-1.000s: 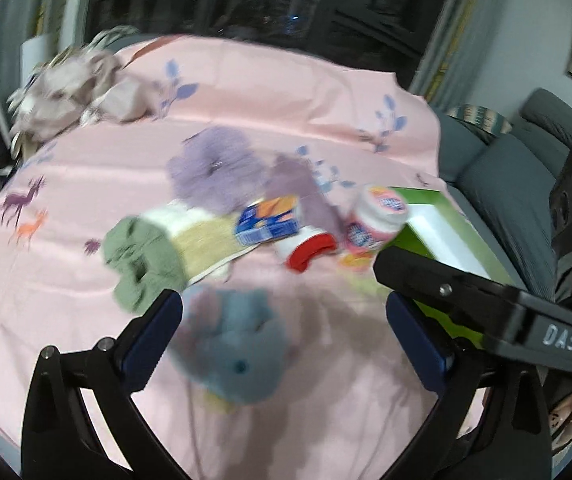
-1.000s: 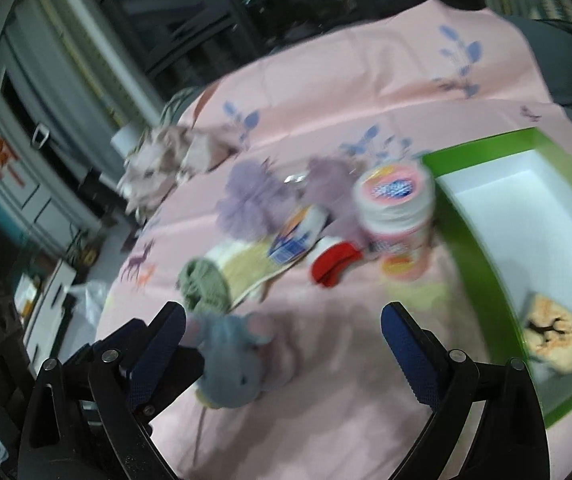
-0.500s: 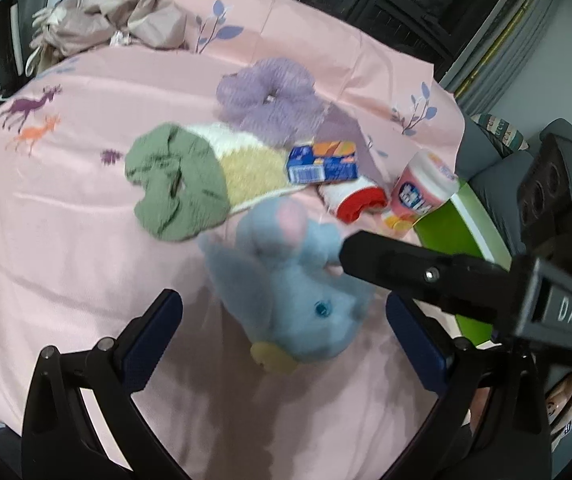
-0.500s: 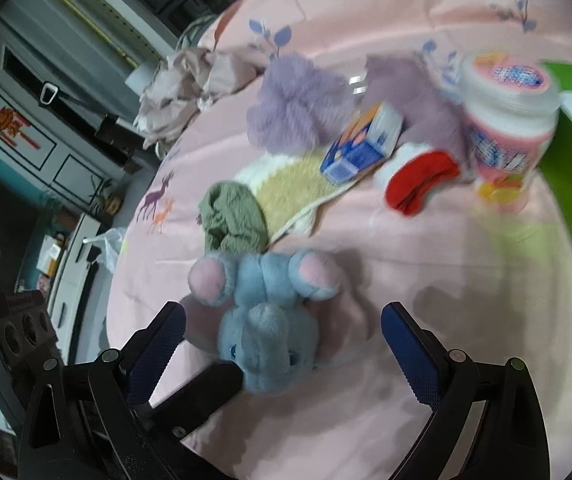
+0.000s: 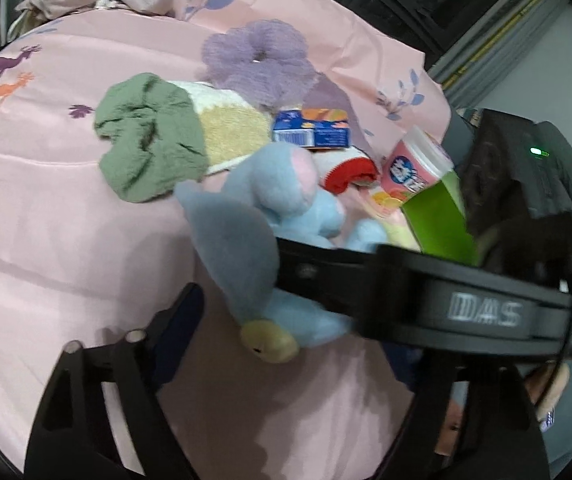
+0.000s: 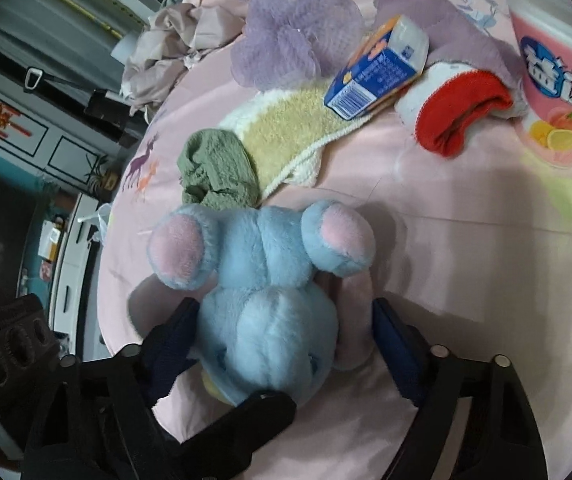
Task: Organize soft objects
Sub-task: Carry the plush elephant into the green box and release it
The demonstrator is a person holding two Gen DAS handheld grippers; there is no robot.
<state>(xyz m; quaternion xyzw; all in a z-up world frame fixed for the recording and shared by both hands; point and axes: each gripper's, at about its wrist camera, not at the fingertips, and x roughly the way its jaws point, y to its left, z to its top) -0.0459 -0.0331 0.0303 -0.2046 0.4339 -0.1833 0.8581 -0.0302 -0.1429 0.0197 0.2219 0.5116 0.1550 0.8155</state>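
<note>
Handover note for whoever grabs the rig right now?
Right gripper: jaws open, straddling the blue plush elephant, not closed on it.
Left gripper: open, holding nothing, beside the same plush.
Green scrunchie, purple scrunchie, yellow towel and red-cuffed sock lie loose on the pink sheet.
Green tray sits to the right.
Done: nothing secured.
Left: grasp the plush, then the rest.

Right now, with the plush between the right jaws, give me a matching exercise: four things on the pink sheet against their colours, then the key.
Things:
1. plush elephant
2. scrunchie beside the towel
3. sock cuff near the tub
4. small carton on the towel

Colours:
A. red
B. blue and orange
C. olive green
D. light blue with pink ears

Pairs: 1-D, 2-C, 3-A, 4-B
</note>
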